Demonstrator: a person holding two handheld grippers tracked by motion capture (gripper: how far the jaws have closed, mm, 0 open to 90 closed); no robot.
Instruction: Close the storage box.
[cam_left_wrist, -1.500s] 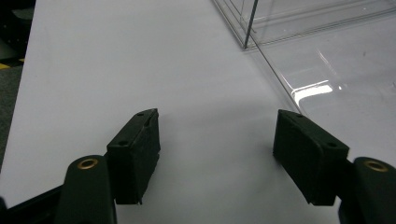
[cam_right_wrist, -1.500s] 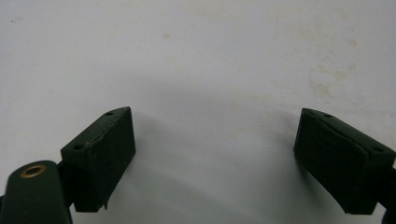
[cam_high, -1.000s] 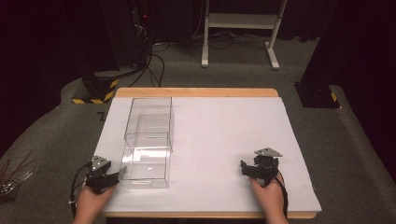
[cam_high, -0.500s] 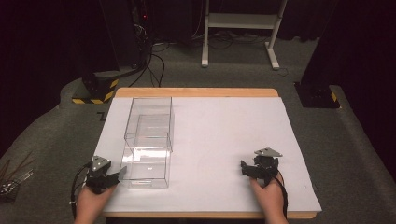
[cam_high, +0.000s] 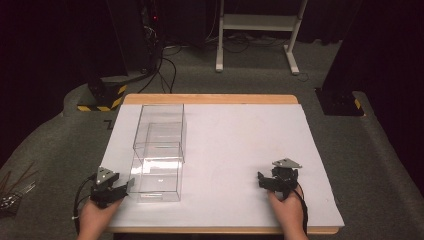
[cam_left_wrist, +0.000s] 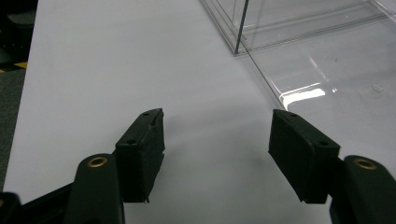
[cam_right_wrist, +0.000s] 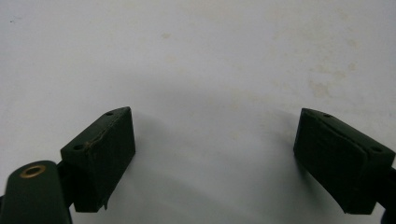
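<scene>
Clear hard-plastic rectangular box (cam_high: 159, 172), thin-walled and glossy, stands on the left part of the table (cam_high: 210, 99), close to the near edge. A second, longer clear plastic box (cam_high: 161, 122) stands right behind it, and the two appear to touch, though their see-through walls make the join hard to read. Both rest on a smooth matt white sheet (cam_high: 240, 140) that covers most of the pale wooden top.

The left tool (cam_high: 125, 187) lies low just beside the near box's left front corner, apart from it. In the left gripper view its black, blocky, flat-faced pads (cam_left_wrist: 142, 154) stand apart with bare white sheet between them. They have just drawn somewhat closer, and nothing is caught in the gap. The box's clear corner (cam_left_wrist: 299, 60) shows ahead and to the right, with a bright glint on its floor.

The right tool (cam_high: 267, 181) sits well apart from the boxes near the table's right front. Its pads (cam_right_wrist: 100, 154) are spread wide over faintly stained white sheet.
</scene>
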